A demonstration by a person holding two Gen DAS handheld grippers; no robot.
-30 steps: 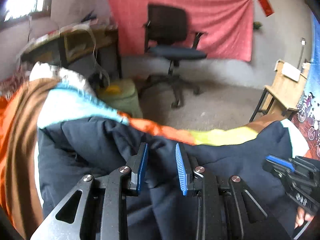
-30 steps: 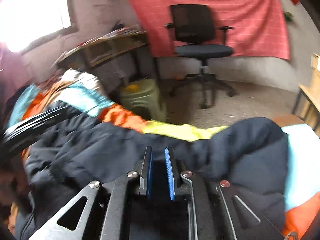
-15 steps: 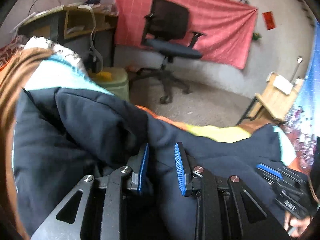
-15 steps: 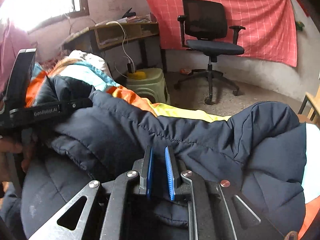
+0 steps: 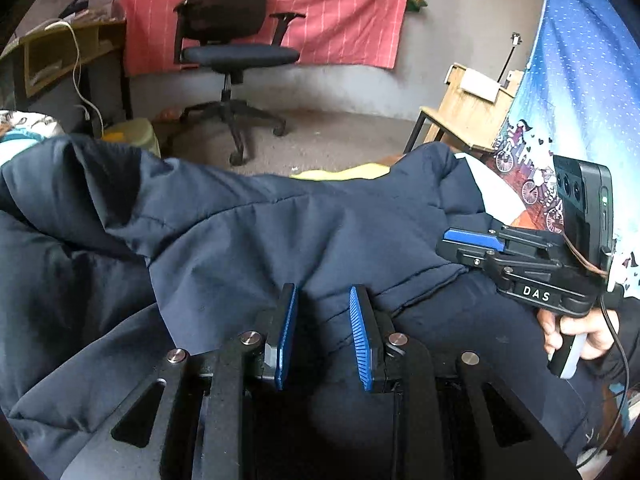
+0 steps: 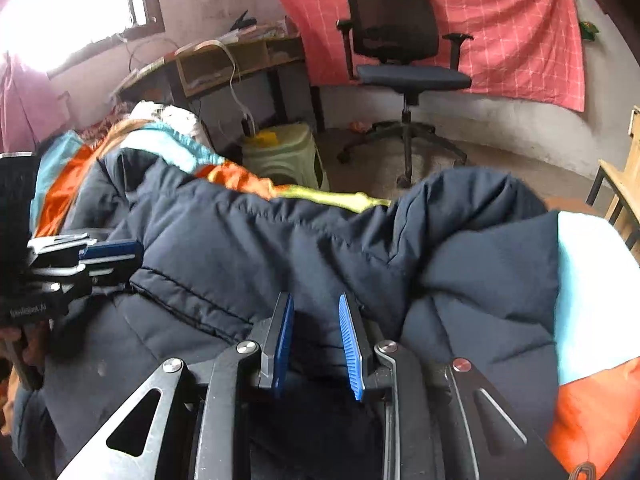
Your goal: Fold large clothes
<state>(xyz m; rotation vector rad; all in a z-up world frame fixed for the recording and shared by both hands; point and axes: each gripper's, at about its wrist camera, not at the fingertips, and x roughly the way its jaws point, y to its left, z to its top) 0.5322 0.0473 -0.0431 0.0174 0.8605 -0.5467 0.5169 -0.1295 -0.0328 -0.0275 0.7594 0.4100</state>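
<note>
A lived-in home room, office chair [image 6: 404, 60] before a red cloth [image 6: 500, 20] hung on the wall, cluttered wooden desk [image 6: 224, 64], bare floor [image 5: 340, 140], bright window [image 6: 68, 4]

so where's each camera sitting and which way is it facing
Left wrist: sits on the left tool, facing forward and down over the navy jacket; shows the right tool and right hand.
Right wrist: sits on the right tool, facing the same jacket; the left tool shows at left.
Shared: jacket, office chair, red cloth.
</note>
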